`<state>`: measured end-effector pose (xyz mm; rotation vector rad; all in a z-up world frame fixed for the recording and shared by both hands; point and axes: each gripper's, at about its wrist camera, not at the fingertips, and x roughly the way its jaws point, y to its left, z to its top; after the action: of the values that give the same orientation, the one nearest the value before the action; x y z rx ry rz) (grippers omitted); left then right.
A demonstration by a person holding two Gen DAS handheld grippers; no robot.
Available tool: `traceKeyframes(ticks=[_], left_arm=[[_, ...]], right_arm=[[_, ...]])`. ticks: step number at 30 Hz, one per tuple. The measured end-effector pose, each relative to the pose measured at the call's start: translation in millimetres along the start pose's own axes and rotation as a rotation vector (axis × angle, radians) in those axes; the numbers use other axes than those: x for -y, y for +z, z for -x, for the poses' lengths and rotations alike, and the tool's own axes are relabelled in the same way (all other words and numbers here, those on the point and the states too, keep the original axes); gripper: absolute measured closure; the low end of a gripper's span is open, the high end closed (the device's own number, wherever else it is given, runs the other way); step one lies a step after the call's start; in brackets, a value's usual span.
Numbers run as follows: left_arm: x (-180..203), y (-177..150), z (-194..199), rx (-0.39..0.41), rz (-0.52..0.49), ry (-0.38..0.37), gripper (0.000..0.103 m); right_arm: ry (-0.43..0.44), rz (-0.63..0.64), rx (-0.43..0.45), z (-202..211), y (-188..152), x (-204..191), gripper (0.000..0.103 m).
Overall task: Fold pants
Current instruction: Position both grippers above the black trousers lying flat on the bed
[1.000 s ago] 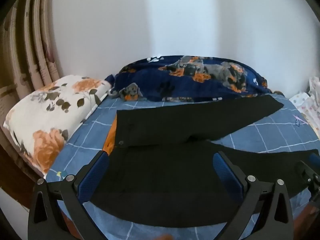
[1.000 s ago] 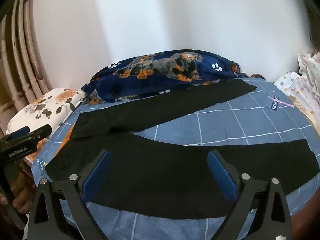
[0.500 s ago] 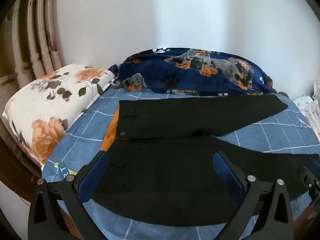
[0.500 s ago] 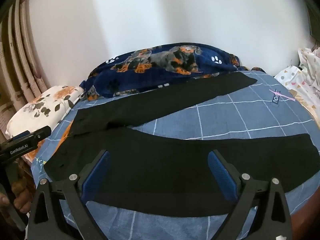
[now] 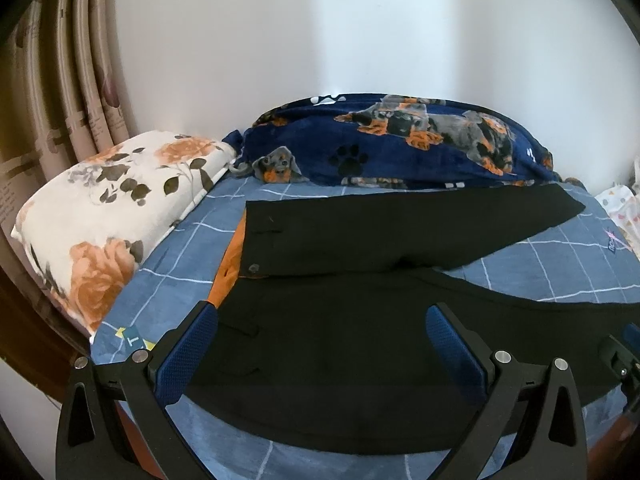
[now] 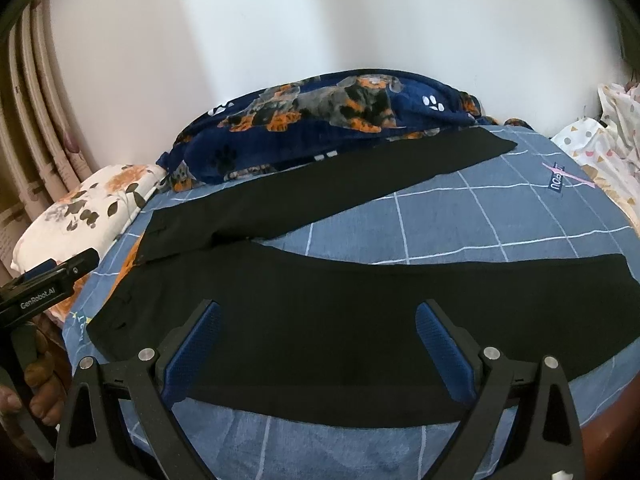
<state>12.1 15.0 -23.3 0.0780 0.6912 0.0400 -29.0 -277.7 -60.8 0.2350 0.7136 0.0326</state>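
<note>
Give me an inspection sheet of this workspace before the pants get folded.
Surface: bed with blue checked sheet, mostly flat.
Job's things: black pants spread flat and unfolded, legs splayed apart, waist toward the floral pillow side, orange lining showing at the waistband.
Clutter: floral pillow; navy dog-print blanket bunched along the wall; white patterned cloth at the far side.
Grippers: left gripper open, above the waist end, holding nothing; right gripper open, above the near leg, holding nothing.
Cables: nothing seen.
Surroundings: white wall; curtain.
</note>
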Motion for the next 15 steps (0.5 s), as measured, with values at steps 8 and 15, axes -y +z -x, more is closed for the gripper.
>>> traceKeyframes(ticks=[8,15], left_arm=[[-0.1,-0.6,-1.3,-0.003,-0.004,0.005,0.0],[-2.0,-3.3,-9.5,-0.028,-0.007,-0.017,0.0]], right_arm=[[0.007,-0.009,-0.019,-3.8,-0.9,1.5,0.006],[0.01,-0.013,-0.024,-5.6,-2.0,2.1,0.006]])
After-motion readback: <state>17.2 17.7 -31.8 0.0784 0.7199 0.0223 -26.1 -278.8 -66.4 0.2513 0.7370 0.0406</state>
